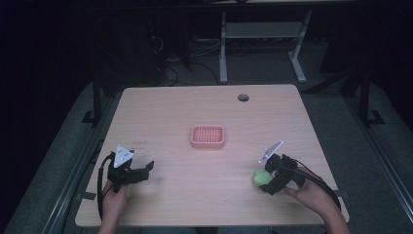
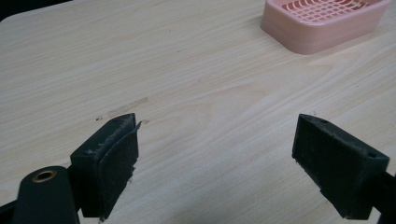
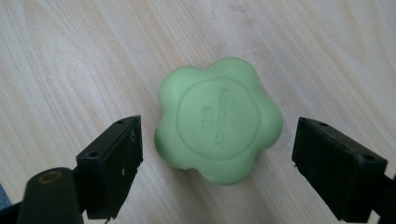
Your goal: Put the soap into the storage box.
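Note:
A green flower-shaped soap point(image 3: 218, 125) lies flat on the wooden table point(image 1: 204, 185), at the front right in the high view point(image 1: 261, 177). My right gripper point(image 3: 217, 163) is open with one jaw on each side of the soap, neither touching it; in the high view it point(image 1: 268, 181) sits just right of the soap. A pink slotted soap dish point(image 1: 208, 136) stands in the middle of the table, seen at the top right of the left gripper view point(image 2: 322, 21). My left gripper point(image 2: 215, 158) is open over bare wood at the front left point(image 1: 141, 171).
A round cable hole point(image 1: 243, 97) is in the table near its far edge. Beyond the table stand white desk legs point(image 1: 223, 53) on a dark floor. Bare wood lies between the two grippers.

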Motion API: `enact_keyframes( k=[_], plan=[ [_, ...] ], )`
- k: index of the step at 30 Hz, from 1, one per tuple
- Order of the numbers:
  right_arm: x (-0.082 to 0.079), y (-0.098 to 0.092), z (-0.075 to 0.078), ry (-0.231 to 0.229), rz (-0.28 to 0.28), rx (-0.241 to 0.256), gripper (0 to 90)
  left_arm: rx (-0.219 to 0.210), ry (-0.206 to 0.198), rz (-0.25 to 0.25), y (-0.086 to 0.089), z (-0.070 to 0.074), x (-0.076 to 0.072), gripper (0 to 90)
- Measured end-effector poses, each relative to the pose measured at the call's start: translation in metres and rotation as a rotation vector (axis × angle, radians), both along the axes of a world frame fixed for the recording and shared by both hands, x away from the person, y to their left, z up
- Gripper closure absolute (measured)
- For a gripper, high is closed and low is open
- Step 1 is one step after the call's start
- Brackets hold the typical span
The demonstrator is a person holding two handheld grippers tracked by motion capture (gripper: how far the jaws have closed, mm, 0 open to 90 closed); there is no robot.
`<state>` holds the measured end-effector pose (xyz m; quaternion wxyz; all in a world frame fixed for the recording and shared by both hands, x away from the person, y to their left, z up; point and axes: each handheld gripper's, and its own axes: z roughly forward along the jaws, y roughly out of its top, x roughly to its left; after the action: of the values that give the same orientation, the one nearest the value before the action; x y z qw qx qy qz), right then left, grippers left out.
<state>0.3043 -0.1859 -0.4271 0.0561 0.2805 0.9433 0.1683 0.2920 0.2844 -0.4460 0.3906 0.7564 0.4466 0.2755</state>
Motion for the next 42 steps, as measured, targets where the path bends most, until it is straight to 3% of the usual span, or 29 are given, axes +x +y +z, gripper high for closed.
enact_keyframes(
  k=[8, 10, 18, 30, 42],
  plan=[
    [0.005, 0.007, -0.005, 0.013, -0.001, -0.018, 15.3, -0.002, -0.002, -0.001, 0.0, 0.0, 0.0, 14.2],
    [0.007, 0.011, -0.007, 0.017, 0.007, -0.052, 15.5, -0.002, -0.003, -0.001, 0.0, 0.0, 0.0, 14.2],
    [0.01, 0.018, -0.011, 0.032, 0.003, -0.088, 18.5, 0.0, -0.001, -0.001, 0.0, 0.0, 0.0, 14.1],
    [0.013, 0.024, -0.017, 0.054, 0.002, -0.112, 23.4, -0.005, -0.001, 0.002, 0.001, -0.001, 0.0, 14.1],
    [0.017, 0.023, -0.018, 0.092, -0.022, -0.099, 24.6, -0.007, 0.002, 0.004, 0.001, -0.001, 0.001, 14.2]
  ],
)
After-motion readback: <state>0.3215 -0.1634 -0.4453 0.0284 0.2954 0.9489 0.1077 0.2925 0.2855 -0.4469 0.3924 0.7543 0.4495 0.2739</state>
